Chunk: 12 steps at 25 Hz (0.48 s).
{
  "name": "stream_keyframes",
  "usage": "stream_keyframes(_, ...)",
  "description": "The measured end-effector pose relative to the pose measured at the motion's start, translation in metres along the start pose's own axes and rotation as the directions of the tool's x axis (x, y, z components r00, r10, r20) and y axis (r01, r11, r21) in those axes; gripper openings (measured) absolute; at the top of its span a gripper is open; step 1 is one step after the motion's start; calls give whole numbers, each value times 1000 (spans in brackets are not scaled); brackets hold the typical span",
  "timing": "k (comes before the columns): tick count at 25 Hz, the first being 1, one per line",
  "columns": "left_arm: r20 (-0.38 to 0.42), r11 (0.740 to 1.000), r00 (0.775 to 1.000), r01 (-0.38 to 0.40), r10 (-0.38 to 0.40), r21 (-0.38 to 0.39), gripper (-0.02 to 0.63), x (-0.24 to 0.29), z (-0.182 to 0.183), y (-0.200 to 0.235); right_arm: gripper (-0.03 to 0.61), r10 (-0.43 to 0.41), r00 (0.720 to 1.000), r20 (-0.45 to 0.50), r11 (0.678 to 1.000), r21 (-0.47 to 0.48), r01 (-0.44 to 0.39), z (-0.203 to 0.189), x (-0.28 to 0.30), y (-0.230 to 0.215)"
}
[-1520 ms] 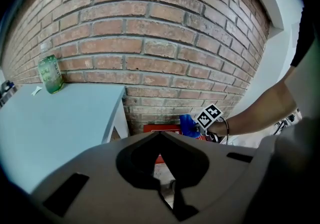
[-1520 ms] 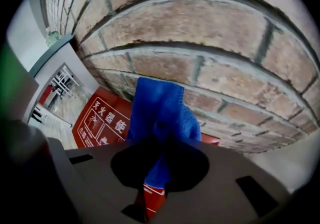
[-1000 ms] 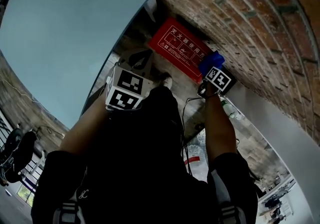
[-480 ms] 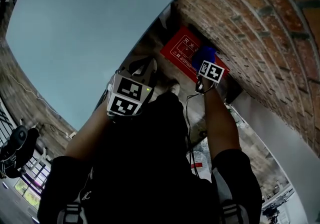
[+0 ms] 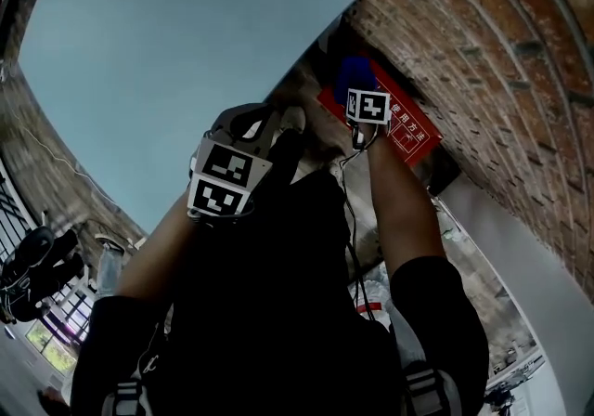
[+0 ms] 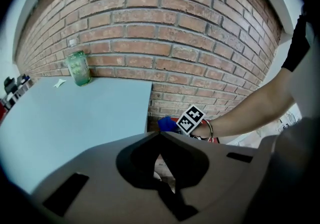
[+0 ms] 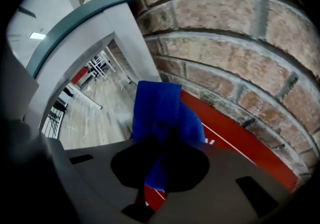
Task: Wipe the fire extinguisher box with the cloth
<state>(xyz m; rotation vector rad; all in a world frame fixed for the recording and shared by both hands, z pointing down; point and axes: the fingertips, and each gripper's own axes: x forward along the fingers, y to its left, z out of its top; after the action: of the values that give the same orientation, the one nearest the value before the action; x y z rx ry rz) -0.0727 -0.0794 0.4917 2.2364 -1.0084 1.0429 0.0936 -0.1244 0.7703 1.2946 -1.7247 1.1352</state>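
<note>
Overhead, jaw-level views; common brick wall (image 5: pixel 483 24)

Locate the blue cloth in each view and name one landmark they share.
Head view: blue cloth upper centre-right, over one end of the red fire extinguisher box.
Left gripper view: low centre, just above the grey jaws.
Right gripper view: centre, pinched between the jaws, over the red box.
Shared landmark: the brick wall.
</note>
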Motion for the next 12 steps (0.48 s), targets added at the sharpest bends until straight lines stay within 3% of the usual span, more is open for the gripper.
stream_keyframes(7,-8,998,999,40,-40,52,6,1,4,-3,48,45,997,-55,996,83,-41,-28,-6,20)
stream_keyframes(12,11,995,997,69,-70,72,6,2,16,-23,48,-14,999,-39,998,64,17,-61,-27,-7)
